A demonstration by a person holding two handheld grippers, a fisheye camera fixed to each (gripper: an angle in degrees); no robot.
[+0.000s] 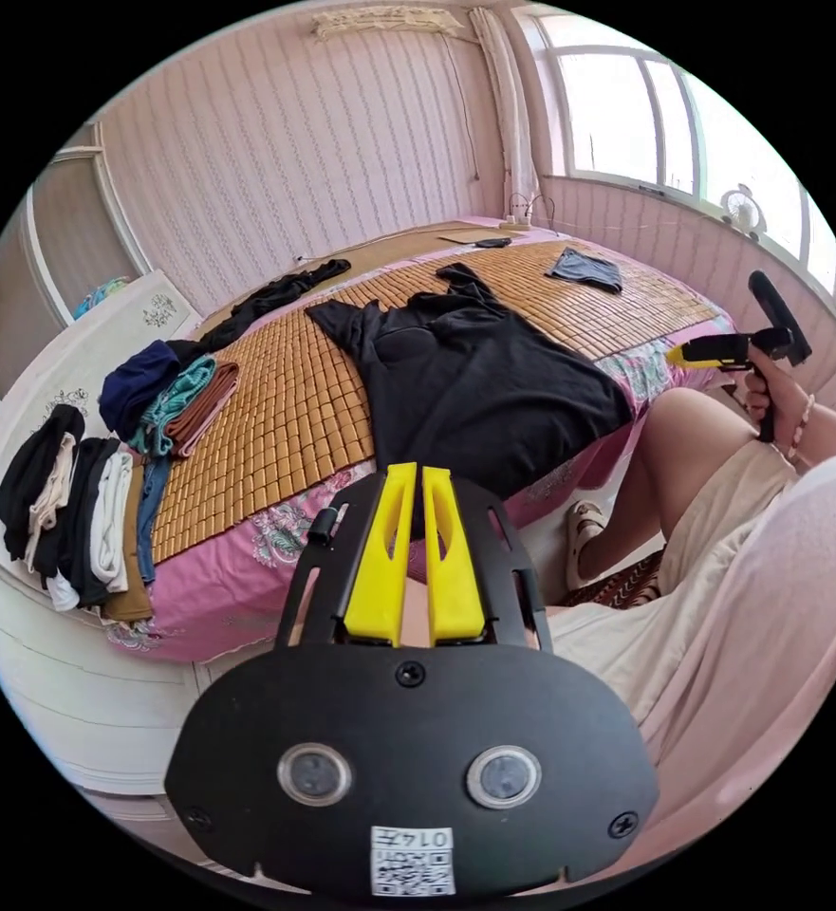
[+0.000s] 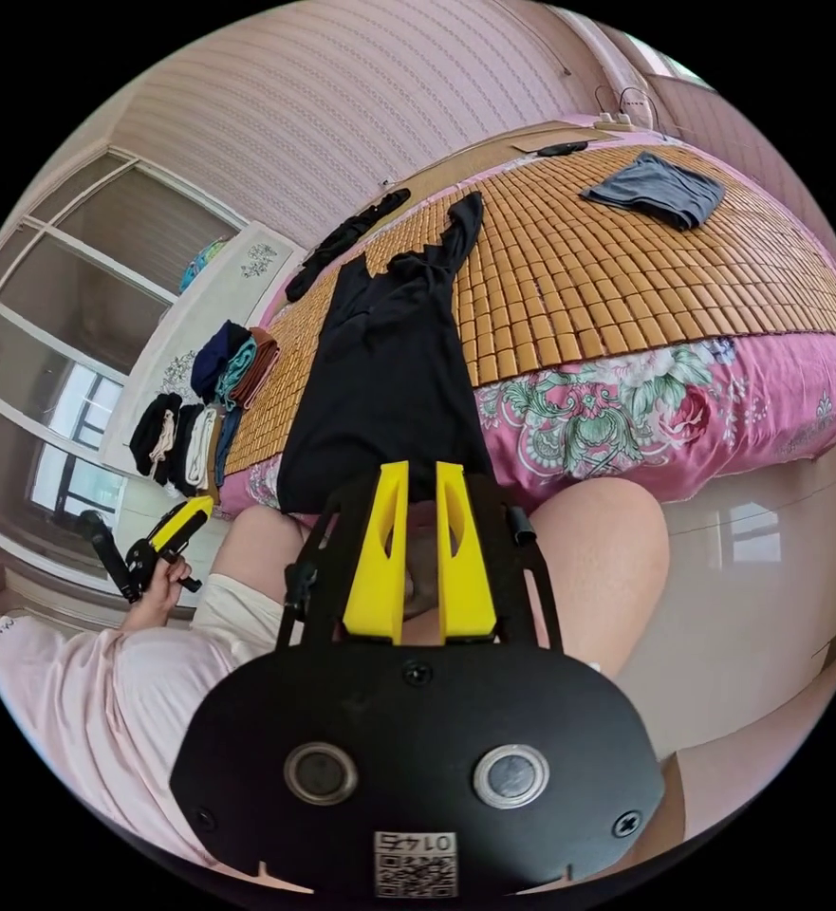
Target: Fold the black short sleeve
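The black short sleeve shirt (image 1: pixel 465 380) (image 2: pixel 380 380) lies spread on the bamboo mat (image 1: pixel 285 399) (image 2: pixel 607 275) of the bed. Its hem hangs over the near edge and its collar end points toward the far wall. My left gripper (image 1: pixel 418 470) hovers off the bed's edge in front of the hem, its yellow jaws together and holding nothing. My right gripper (image 2: pixel 421 467) is held above the person's knees, short of the hem, with a thin slit between its jaws and nothing in them. Each view catches the other gripper in a hand: the right one (image 1: pixel 674 356), the left one (image 2: pixel 204 503).
A folded grey garment (image 1: pixel 584 269) (image 2: pixel 659 190) sits far right on the mat and a long black garment (image 1: pixel 275 294) (image 2: pixel 346 237) at the far side. Stacked clothes (image 1: pixel 171 399) and draped ones (image 1: pixel 66 512) line the left end. The person's knees (image 1: pixel 693 446) (image 2: pixel 598 560) are close to the bed.
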